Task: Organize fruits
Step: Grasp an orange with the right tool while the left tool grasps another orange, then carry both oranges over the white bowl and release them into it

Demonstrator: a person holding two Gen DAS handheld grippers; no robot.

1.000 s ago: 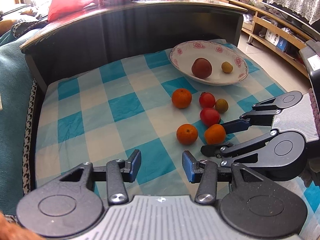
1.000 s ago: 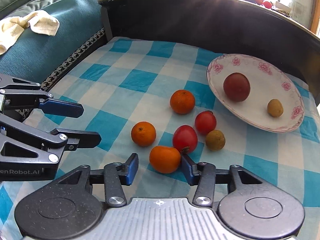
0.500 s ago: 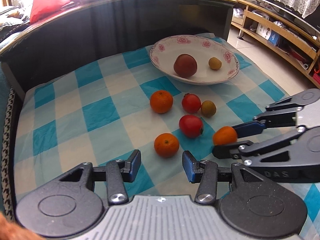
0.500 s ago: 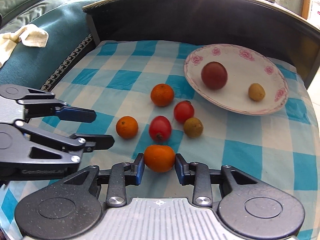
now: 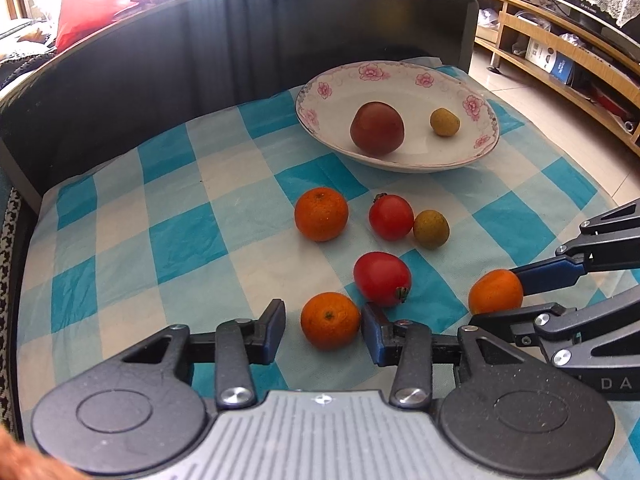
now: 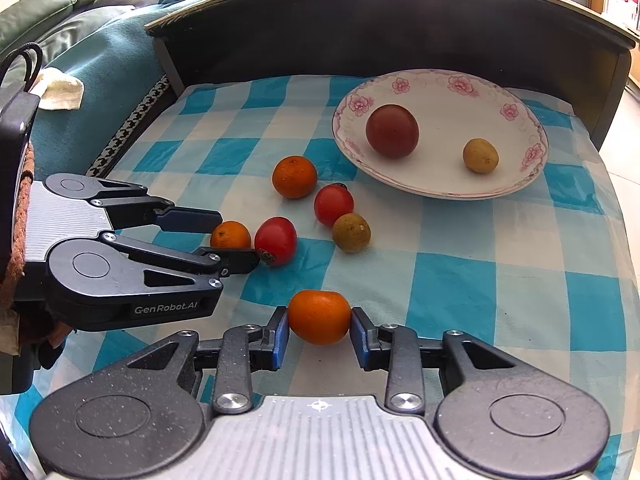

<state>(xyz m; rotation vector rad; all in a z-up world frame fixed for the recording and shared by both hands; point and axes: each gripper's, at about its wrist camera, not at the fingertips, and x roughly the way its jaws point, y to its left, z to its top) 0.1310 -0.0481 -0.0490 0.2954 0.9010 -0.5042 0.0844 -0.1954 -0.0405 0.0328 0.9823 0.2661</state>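
An orange (image 6: 319, 316) sits clamped between the blue pads of the right gripper (image 6: 319, 334), near the front edge of a blue-and-white checked cloth (image 6: 460, 280). To its left, the left gripper (image 5: 323, 330) has its jaws spread wide around a second orange (image 5: 330, 320); the pads flank the fruit, but whether either touches it is unclear. Just beyond lies an oval tomato (image 5: 382, 278), its stem end touching that gripper's right finger (image 5: 376, 330). Farther back, a rounder tomato (image 5: 391, 217) touches a small greenish-brown fruit (image 5: 431, 229), with a third orange (image 5: 321, 213) apart to their left. Behind them, a flower-rimmed white dish (image 5: 404, 76) holds a large dark red fruit (image 5: 376, 128) and another small yellowish fruit (image 5: 444, 121), well apart. A dark curved board (image 5: 240, 40) rises behind the cloth.
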